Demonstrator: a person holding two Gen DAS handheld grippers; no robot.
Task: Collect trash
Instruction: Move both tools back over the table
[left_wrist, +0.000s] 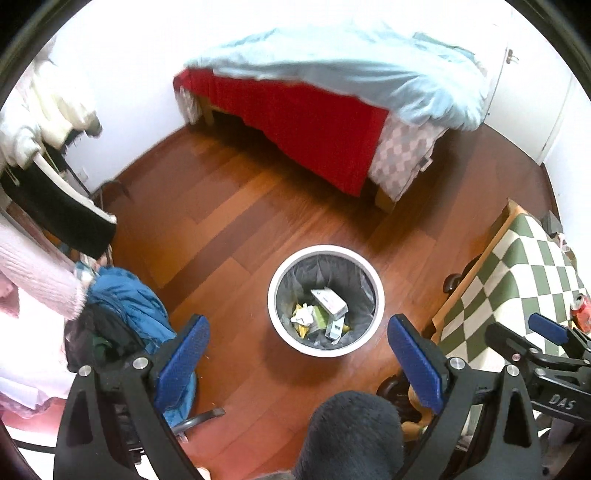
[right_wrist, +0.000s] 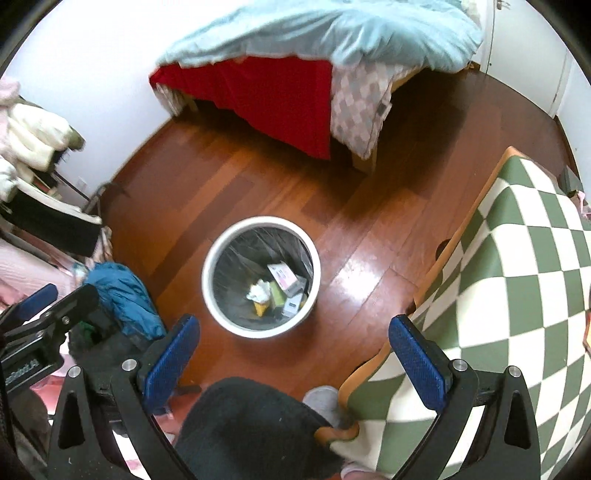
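A round white trash bin (left_wrist: 280, 269) with a dark liner stands on the wooden floor, holding a small box, crumpled paper and other scraps (left_wrist: 325, 310). It also shows in the right wrist view (right_wrist: 218, 258). My left gripper (left_wrist: 299, 354) is open and empty, held high above the floor, just nearer than the bin. My right gripper (right_wrist: 293, 358) is open and empty, above the floor between the bin and the table. A red drink can (left_wrist: 583, 309) stands on the checkered table at the right, just past the right gripper's blue pads (left_wrist: 546, 326).
A table with a green-and-white checkered cloth (right_wrist: 517, 280) is at the right. A bed (left_wrist: 332, 96) with a blue duvet and red sheet is at the back. Clothes and a blue jacket (left_wrist: 125, 306) pile on the left. A dark-trousered leg (right_wrist: 251, 432) is below.
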